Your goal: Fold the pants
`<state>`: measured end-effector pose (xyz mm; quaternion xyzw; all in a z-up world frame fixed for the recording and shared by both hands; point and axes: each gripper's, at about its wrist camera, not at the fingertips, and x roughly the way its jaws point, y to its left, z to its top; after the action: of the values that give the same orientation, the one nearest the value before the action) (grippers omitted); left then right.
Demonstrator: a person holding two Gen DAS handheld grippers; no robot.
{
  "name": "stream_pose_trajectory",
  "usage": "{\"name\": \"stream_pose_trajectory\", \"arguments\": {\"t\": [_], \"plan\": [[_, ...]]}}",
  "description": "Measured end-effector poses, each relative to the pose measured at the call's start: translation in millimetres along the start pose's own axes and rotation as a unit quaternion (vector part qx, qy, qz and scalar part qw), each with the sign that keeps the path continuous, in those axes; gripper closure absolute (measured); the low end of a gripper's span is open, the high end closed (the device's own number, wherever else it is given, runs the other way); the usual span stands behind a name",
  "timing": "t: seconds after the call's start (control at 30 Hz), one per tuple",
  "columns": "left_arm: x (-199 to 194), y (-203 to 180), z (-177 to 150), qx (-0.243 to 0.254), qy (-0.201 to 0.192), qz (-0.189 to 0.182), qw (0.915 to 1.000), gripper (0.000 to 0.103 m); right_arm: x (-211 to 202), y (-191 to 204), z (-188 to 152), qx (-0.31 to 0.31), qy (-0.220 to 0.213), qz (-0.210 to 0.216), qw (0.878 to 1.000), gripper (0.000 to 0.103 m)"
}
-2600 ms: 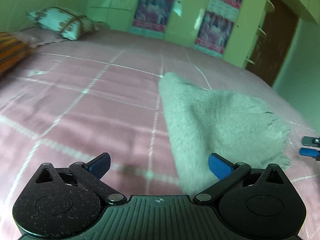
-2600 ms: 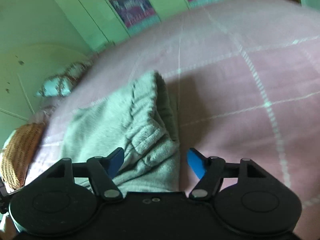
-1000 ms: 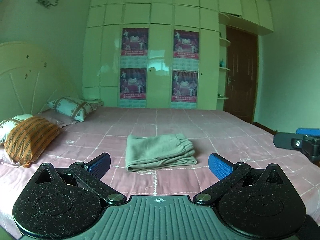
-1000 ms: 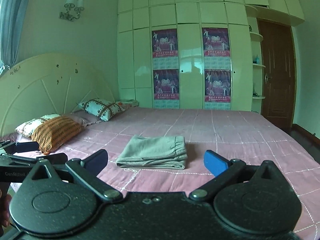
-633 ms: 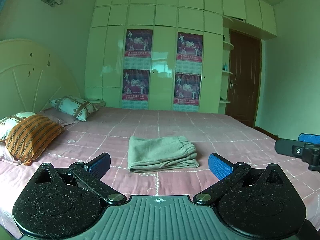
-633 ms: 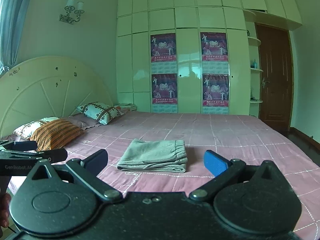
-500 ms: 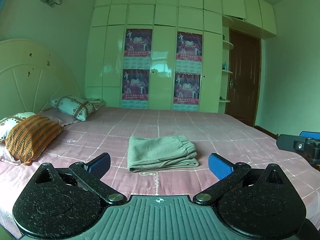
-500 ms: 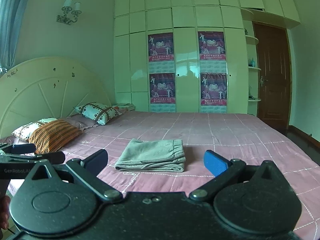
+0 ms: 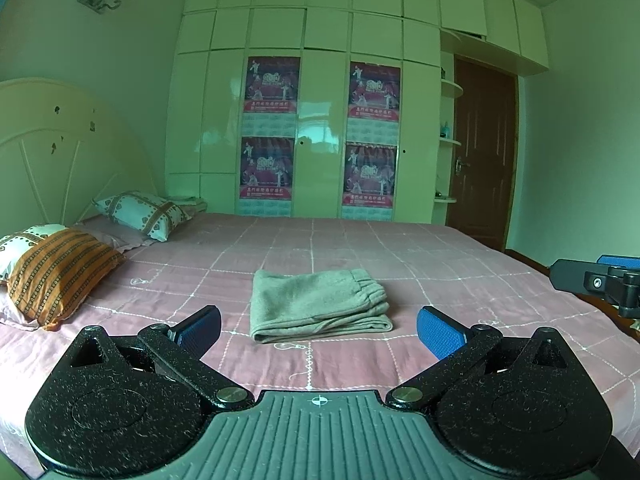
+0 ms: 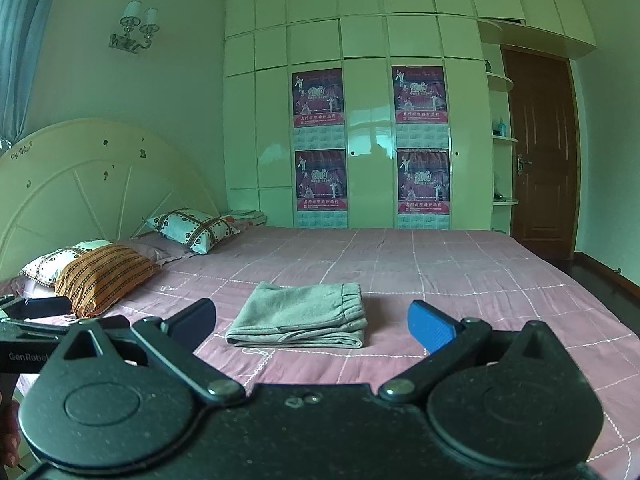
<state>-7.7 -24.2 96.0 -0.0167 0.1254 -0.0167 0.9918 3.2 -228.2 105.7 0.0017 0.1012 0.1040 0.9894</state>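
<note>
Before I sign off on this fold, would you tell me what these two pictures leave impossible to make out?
- Underside and inner layers of the folded pants: covered by the top layer in both views.
- Near edge of the bed: blocked by each gripper's body.
- Right gripper in the left view: cut off at the right edge.
- Left gripper in the right view: cut off at the left edge.
- Poster small print: too small to read.

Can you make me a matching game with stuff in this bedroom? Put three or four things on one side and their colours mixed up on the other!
Things:
1. folded pants
2. bedspread
3. striped pillow
4. door

Colours:
A. brown
B. pink
C. grey
D. orange

Pairs: 1-C, 2-B, 3-D, 4-A
</note>
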Motion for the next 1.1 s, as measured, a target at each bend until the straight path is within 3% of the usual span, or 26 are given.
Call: {"name": "stream_pose_trajectory", "arguments": {"t": [1.1], "plan": [[-2.1, -2.0, -1.7, 0.002, 0.002, -0.003, 1.0000, 0.000, 0.8, -1.6, 3.3, 0.000, 0.000, -0.001, 1.000, 0.006]]}}
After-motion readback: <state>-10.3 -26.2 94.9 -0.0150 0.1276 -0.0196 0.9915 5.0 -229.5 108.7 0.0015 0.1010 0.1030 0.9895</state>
